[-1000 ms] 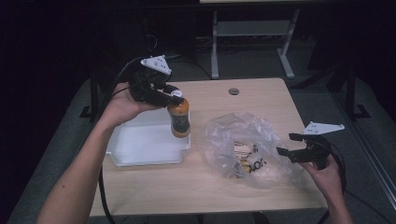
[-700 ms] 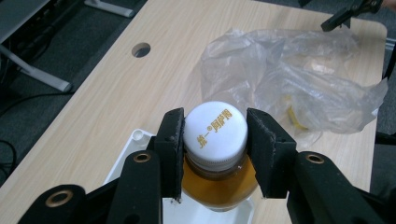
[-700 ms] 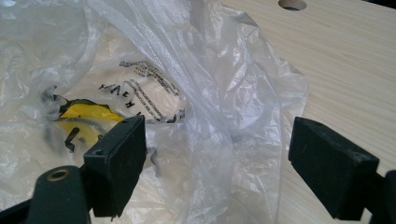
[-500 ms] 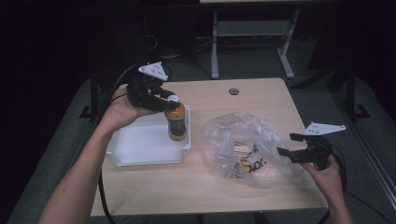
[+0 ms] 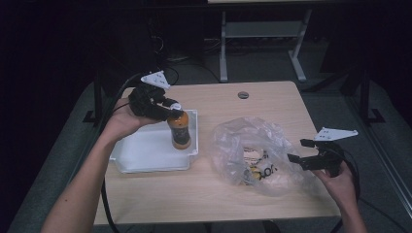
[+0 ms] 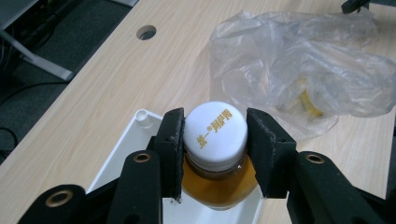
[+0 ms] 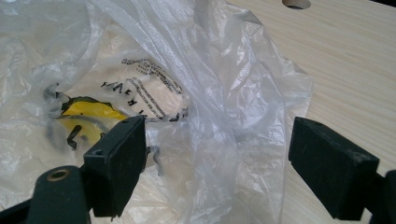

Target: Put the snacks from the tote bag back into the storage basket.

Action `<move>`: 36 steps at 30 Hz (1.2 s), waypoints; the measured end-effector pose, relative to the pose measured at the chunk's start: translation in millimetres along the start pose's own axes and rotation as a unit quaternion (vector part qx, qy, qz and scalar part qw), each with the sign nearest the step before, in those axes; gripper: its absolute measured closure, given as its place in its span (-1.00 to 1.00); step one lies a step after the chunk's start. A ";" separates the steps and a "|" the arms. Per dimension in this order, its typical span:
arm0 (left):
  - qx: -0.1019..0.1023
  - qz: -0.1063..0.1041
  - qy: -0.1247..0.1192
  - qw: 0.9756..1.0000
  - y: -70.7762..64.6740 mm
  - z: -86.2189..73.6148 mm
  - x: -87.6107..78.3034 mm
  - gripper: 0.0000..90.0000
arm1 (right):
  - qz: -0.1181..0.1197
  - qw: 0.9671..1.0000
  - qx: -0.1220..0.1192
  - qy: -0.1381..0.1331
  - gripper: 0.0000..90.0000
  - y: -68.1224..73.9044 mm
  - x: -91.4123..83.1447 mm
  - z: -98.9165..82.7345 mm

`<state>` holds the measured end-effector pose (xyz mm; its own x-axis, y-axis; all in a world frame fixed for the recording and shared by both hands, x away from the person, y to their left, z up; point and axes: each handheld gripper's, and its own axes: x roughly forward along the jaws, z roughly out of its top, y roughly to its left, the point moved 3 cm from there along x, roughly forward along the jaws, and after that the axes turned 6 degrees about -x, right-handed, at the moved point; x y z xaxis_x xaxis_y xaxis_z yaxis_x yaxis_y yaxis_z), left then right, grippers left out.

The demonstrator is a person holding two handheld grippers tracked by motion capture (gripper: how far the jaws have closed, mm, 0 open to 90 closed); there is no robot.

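Note:
A bottle (image 5: 180,132) of amber drink with a white cap (image 6: 215,128) stands upright at the right end of a white tray (image 5: 145,155). My left gripper (image 5: 167,109) is shut on the bottle's cap, one jaw on each side of it (image 6: 213,154). A crumpled clear plastic bag (image 5: 257,155) lies right of the tray, with yellow and printed packets inside it (image 7: 88,112). My right gripper (image 5: 297,151) is open at the bag's right edge, and a fold of the bag (image 7: 219,140) lies between its spread jaws (image 7: 217,168).
The wooden table (image 5: 218,189) has a round cable hole (image 5: 243,94) near its far edge. A white metal frame (image 5: 257,34) stands on the dark floor beyond. The person's forearms come in from the bottom left and bottom right.
My left gripper has carried the bottle leftward and down into the right end of the tray. The right gripper has stayed open at the bag.

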<state>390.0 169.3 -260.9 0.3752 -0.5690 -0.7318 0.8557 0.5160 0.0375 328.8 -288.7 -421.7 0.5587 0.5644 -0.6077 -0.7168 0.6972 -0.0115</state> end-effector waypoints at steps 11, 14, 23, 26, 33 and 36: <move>0.001 0.005 0.001 1.000 -0.1 -10.3 8.2 0.31 | -0.001 1.000 -0.001 -0.001 -0.59 0.3 -1.4 0.0; -0.001 0.003 0.002 1.000 0.3 -13.0 10.3 0.31 | -0.001 1.000 0.000 -0.002 -0.59 0.1 -1.7 -0.1; -0.004 0.000 0.008 1.000 2.2 -23.8 20.5 0.31 | -0.001 1.000 -0.001 -0.001 -0.59 0.8 -2.0 -0.3; -0.007 -0.001 0.009 1.000 2.0 -26.5 24.3 0.31 | 0.000 1.000 -0.002 0.000 -0.59 1.1 -2.0 -0.6; -0.008 -0.002 0.010 1.000 2.4 -31.7 30.3 0.31 | 0.000 1.000 -0.002 -0.001 -0.59 0.9 -2.1 -0.8; -0.008 -0.004 0.012 1.000 2.6 -33.8 33.0 0.31 | 0.000 1.000 -0.003 0.000 -0.59 1.1 -2.0 -0.7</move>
<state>392.5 173.5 -308.0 0.3597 -0.5569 -0.7486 0.8524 0.5224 0.0210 326.6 -289.4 -421.1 0.5590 0.5636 -0.6081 -0.7189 0.6949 -0.0168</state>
